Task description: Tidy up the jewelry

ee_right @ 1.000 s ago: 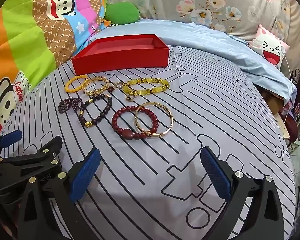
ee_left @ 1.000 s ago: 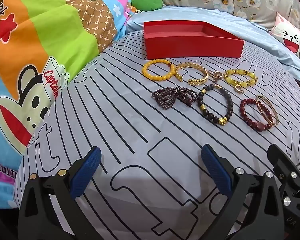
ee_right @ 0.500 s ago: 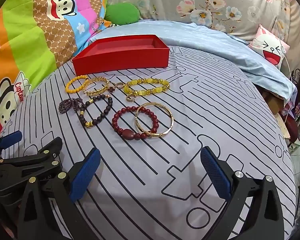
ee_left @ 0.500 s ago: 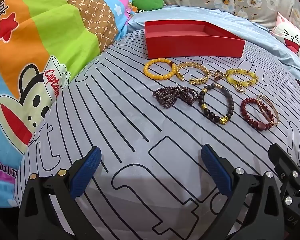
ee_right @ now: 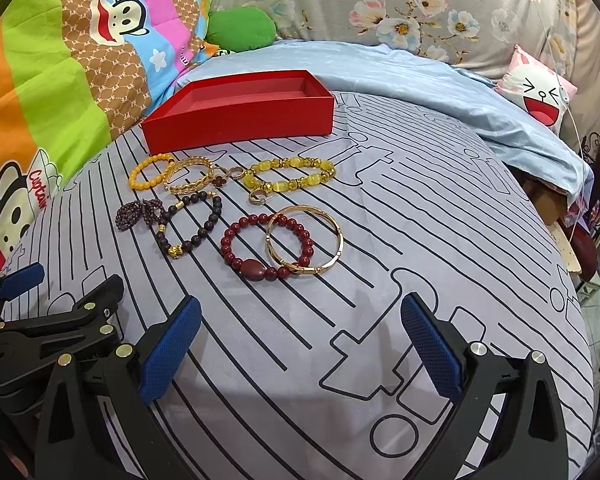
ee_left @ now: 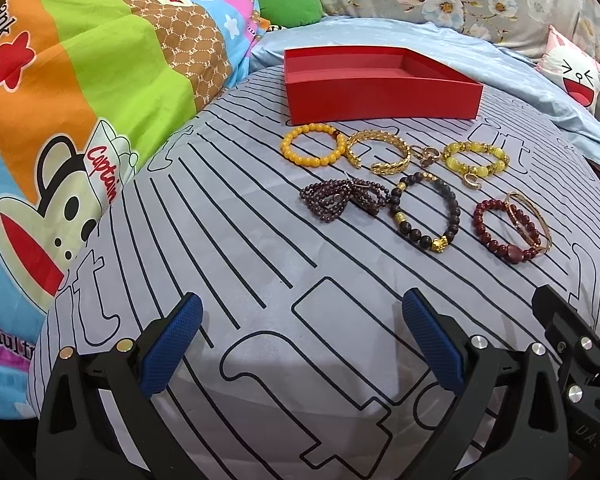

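Status: not started, by the look of it. Red box sits empty at far side of bed. All jewelry lies loose on the sheet just in front of it: approx. two rows, incl. yellow bead bracelet, gold bangle, dark red beads. Left tongs and right tongs: both spread wide, holding nothing, near edge, well apart from pieces. Remaining: every piece into box.
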Motion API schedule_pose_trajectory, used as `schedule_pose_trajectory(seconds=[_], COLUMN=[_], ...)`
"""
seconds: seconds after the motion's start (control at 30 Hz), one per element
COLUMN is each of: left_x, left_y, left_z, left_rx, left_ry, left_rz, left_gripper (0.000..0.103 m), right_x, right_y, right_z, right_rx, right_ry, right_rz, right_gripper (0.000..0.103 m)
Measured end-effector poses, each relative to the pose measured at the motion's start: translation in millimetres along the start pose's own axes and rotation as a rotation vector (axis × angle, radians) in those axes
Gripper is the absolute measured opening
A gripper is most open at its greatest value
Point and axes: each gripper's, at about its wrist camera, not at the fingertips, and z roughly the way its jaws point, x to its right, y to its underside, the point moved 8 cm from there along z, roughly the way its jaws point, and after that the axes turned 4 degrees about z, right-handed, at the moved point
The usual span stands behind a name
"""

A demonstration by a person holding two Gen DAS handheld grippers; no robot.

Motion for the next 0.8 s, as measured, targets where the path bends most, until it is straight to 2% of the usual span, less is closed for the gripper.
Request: schedule_pose_trajectory(seconds=[0.23, 0.37, 0.8], left_x=[-1.6, -3.5, -3.4], left_y=[-3.0, -1.7, -2.2], left_z=[-3.6, -1.0, -0.2], left_rx=[0.022, 0.007, 0.020], left_ry=[-0.014, -0.018, -0.005], left_rz=[-0.002, -0.013, -0.014], left_gripper=[0.095, 0.096, 0.096], right_x=[3.1, 2.8, 2.6], right_y=[0.4, 0.5, 0.9], right_z=[0.8, 0.8, -0.3], right_rx=[0.001, 0.000, 0.002], right_ry=[-0.004, -0.004, -0.005], right_rz=[0.004, 0.004, 0.002], right_gripper=[0.097, 0.097, 0.097])
